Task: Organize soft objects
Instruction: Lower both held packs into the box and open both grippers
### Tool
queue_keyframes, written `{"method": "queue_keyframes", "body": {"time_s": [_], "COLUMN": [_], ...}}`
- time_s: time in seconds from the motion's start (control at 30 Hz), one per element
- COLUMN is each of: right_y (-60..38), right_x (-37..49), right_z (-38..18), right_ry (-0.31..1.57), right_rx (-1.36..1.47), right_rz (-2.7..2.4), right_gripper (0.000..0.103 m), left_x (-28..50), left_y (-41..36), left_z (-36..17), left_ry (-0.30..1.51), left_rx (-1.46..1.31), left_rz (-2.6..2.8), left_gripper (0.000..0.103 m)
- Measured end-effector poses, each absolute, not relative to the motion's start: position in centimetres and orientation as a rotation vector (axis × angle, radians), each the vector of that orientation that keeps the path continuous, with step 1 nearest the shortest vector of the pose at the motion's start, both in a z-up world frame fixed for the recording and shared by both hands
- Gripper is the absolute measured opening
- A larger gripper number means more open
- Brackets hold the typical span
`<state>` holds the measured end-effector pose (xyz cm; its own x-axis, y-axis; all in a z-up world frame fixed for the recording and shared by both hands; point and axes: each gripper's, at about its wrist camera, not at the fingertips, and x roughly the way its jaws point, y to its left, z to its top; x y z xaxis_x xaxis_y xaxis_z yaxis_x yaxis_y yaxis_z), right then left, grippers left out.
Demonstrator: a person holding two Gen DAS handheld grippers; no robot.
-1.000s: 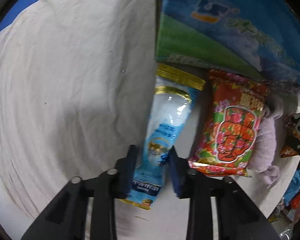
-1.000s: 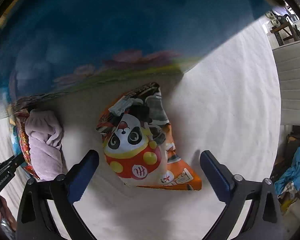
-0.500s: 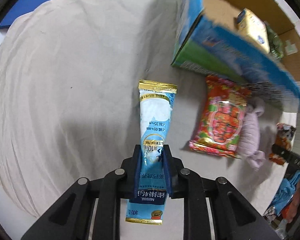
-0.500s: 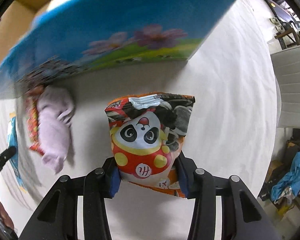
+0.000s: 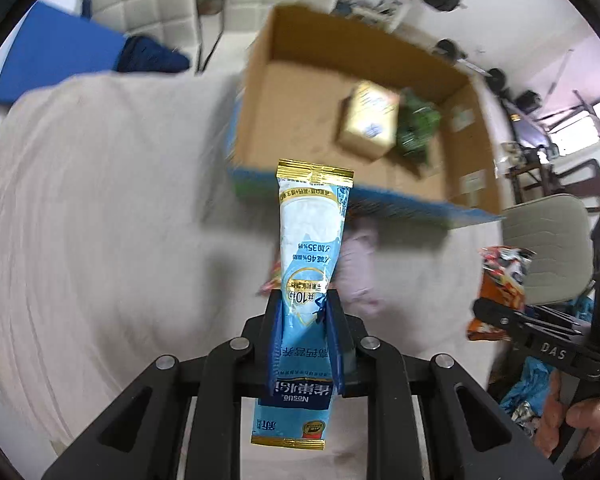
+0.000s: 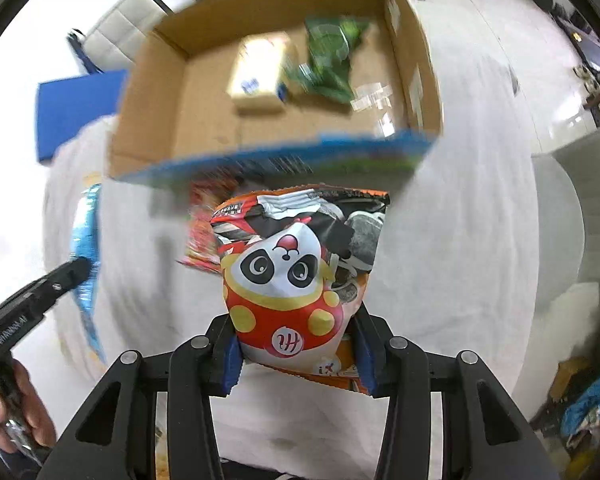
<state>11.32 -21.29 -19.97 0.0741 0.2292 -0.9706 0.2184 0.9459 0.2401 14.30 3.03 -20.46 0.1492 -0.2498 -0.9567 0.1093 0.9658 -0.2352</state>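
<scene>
My left gripper (image 5: 304, 312) is shut on a long blue-and-white sachet (image 5: 310, 232), which hangs in the air above the white cloth. In the right wrist view this sachet (image 6: 86, 232) shows at the left in the left gripper (image 6: 76, 268). My right gripper (image 6: 296, 344) is shut on an orange panda snack bag (image 6: 288, 264), also lifted off the cloth. Behind both stands an open cardboard box (image 6: 208, 92) holding a yellow packet (image 6: 258, 76) and a green bag (image 6: 330, 60). A pink cloth (image 5: 358, 264) and a red flowered packet (image 6: 204, 232) lie in front of the box.
The white cloth-covered table (image 6: 460, 220) spreads wide to both sides of the box (image 5: 300, 120). A blue mat (image 6: 76, 108) lies beyond the left rear corner. A grey chair (image 5: 548, 248) stands off the right edge. A person's hand (image 6: 4, 412) grips the left handle.
Both grippers closed on their packets and rose, lifting the sachet and the panda bag off the cloth. The box's open inside has come into view from above.
</scene>
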Motion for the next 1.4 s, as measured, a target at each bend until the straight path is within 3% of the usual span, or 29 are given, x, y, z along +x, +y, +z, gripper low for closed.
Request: {"method": "queue_keyframes", "body": {"time_s": [0.23,0.4,0.83,1.27,1.37,1.4], "right_y": [-21.6,-22.4,-25.4,-25.5,-25.3,-25.3], "right_x": [15.1,18.5,26.3,28.1,28.4,28.5], "right_z": [-13.3,-12.7,-21.7,-30.0,-30.9,-31.1], "right_ry": [1.394,1.370,1.503,1.655,1.680,1.679], "right_rx": [0.378,0.350,0.351,0.341,0.320,0.313], "right_rz": [0.027,-0.017,-0.146,-0.139,-0.144,-0.145], "right_gripper": [0.048,0.048,0.048,0.049,0.053,0.062], "left_x": [17.7,22.2,32.7,37.0,37.5,37.5], "left_y": [-0.4,-2.5,-3.2,-3.9,-3.9,-4.0], "left_z": [-14.6,-13.7,-19.6,-28.5,-29.6,-29.7], "left_ry": [1.293,1.262,1.356,1.535,1.571,1.573], "left_rx": [-0.101,-0.081,-0.078,-0.022,0.003,0.014], "left_rz": [-0.349,-0.347,-0.243,-0.220,-0.199,-0.194], "left_gripper": [0.018,0.017,0.018,0.019,0.020,0.020]}}
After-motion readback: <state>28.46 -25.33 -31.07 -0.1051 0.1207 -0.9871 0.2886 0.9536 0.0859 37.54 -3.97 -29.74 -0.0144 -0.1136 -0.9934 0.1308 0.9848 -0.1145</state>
